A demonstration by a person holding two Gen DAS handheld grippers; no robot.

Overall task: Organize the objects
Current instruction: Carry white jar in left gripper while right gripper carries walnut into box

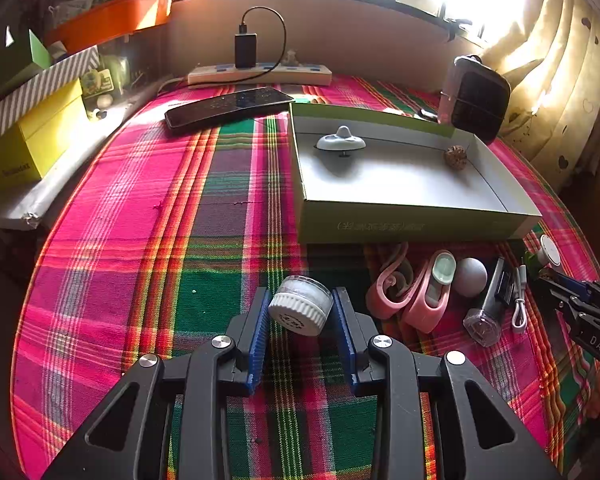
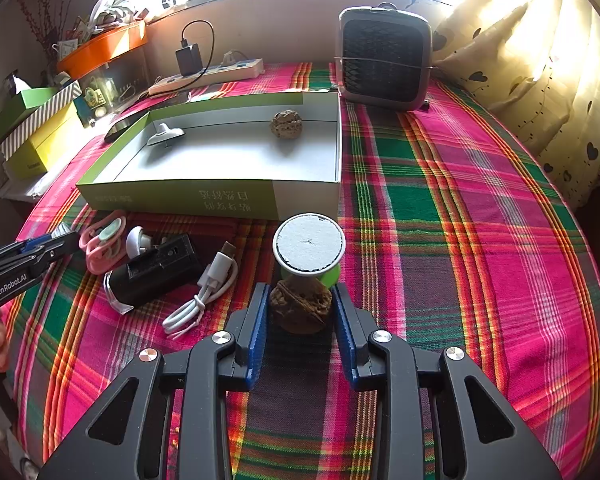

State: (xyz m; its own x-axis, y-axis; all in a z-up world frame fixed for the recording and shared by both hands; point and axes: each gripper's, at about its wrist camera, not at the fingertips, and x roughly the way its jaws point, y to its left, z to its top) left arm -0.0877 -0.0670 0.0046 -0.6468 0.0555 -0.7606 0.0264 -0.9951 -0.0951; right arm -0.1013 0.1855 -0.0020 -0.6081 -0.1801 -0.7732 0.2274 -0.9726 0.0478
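My left gripper (image 1: 301, 310) is shut on a small white ribbed-lid jar (image 1: 301, 305), held above the plaid cloth, left of the loose pile. My right gripper (image 2: 301, 307) is shut on a brown walnut (image 2: 300, 308), just behind a green spool with a white round top (image 2: 309, 242). The open green box (image 1: 400, 224) (image 2: 180, 198) holds a grey spinning top (image 1: 341, 141) (image 2: 165, 134) and another walnut (image 1: 455, 157) (image 2: 286, 123). Loose on the cloth lie pink clips (image 1: 408, 292) (image 2: 102, 246), a black device (image 2: 156, 270), a white cable (image 2: 204, 292) and a grey ball (image 1: 470, 277).
A phone (image 1: 228, 108) and a power strip with charger (image 1: 260, 72) lie at the back. A small black fan (image 2: 384, 56) stands behind the box on the right. Stacked boxes (image 1: 32, 128) sit at the left edge, curtains on the right.
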